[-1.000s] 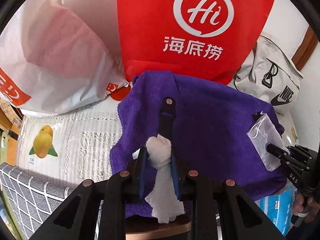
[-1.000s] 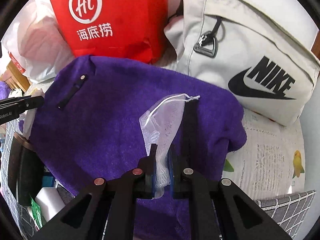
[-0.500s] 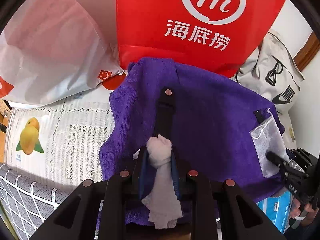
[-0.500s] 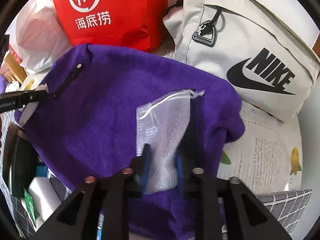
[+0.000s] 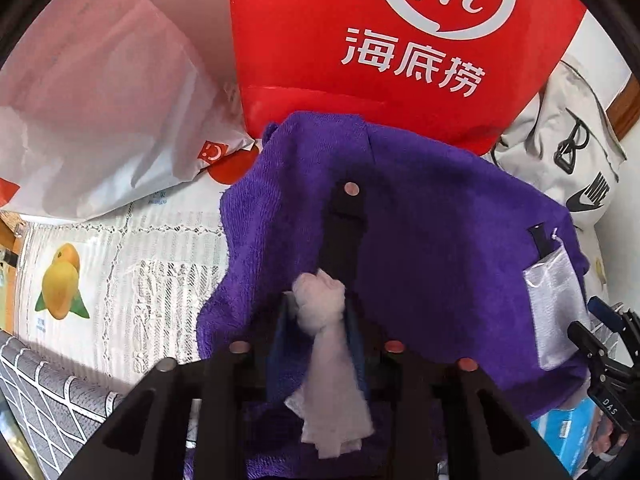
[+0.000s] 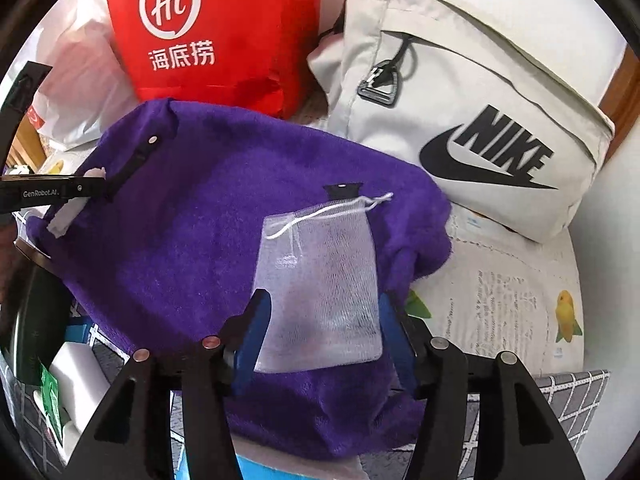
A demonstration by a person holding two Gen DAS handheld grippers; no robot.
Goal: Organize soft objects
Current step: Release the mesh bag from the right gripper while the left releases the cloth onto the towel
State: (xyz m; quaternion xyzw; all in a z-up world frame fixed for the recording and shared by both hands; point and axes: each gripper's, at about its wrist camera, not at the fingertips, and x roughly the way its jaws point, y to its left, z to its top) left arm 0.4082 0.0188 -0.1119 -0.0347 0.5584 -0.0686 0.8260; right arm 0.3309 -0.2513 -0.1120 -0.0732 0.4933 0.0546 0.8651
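Right wrist view shows my right tongs [image 6: 320,328] spread wide, holding nothing, with a small see-through mesh pouch [image 6: 320,292] lying flat between the two blue pads on a purple towel [image 6: 180,240]. The pouch's long axis runs straight away from me, in line with the fingers; its drawstring mouth is at the far end and its closed bottom edge sits nearest the tongs. The pads stand just outside its two long edges; I cannot tell whether they touch it.

Left wrist view shows my left tongs [image 5: 316,328] closed on a scrunched white cloth [image 5: 324,344], which pokes up between the fingers and hangs down toward the camera. They hover over the left side of the same towel. From there the pouch [image 5: 554,304] lies far to the right, beside the right tongs [image 5: 600,340].

Behind the towel stand a red shopping bag [image 6: 216,28], a white plastic bag [image 5: 100,112] and a pale backpack [image 6: 460,120].

I judge the pouch placed, so the right tongs can back straight out along that long axis without dragging it.
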